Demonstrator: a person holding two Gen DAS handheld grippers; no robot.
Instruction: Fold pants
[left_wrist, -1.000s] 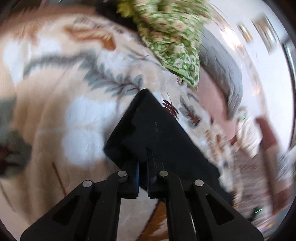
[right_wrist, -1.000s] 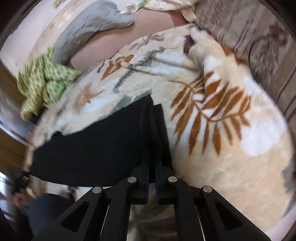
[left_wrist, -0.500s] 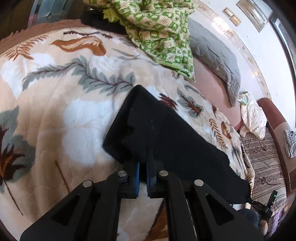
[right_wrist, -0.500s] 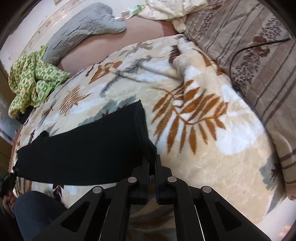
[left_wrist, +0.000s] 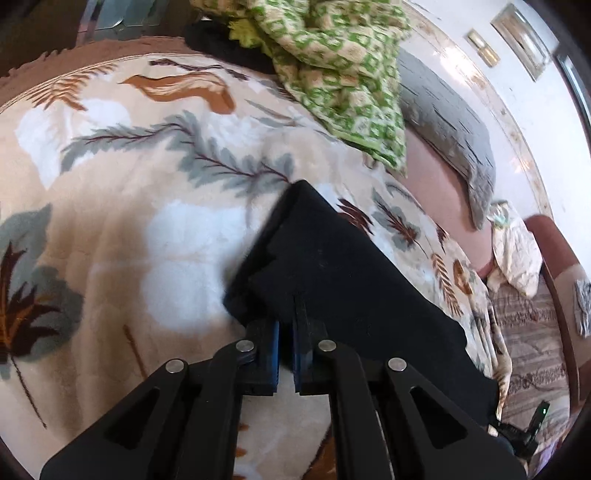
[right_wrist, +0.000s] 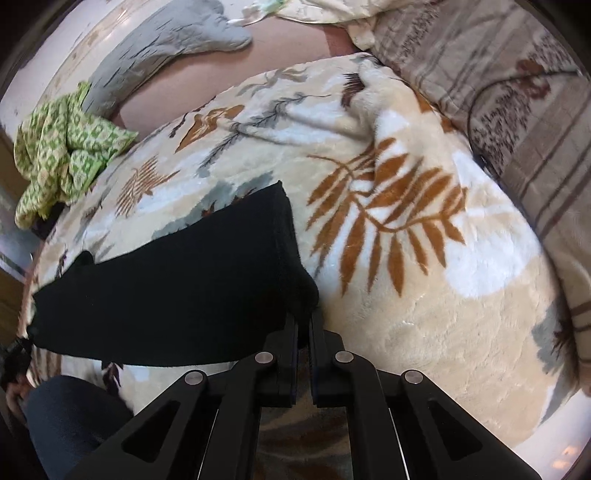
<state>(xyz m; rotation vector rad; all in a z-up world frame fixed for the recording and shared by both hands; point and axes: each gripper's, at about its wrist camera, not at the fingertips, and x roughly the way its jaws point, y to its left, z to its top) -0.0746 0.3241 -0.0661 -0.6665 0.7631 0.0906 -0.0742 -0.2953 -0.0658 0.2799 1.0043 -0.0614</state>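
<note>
Pants (left_wrist: 354, 280), black, lowered since a second ago onto leaf-print blanket (left_wrist: 122, 236), left gripper (left_wrist: 286, 332) fingers clamped on one end | right wrist view: right gripper (right_wrist: 304, 325) fingers pinch the other end, fabric now spread flat, likely ready for next fold.

no readable text, no labels, no brand marks, no numbers, no signs in either view
</note>
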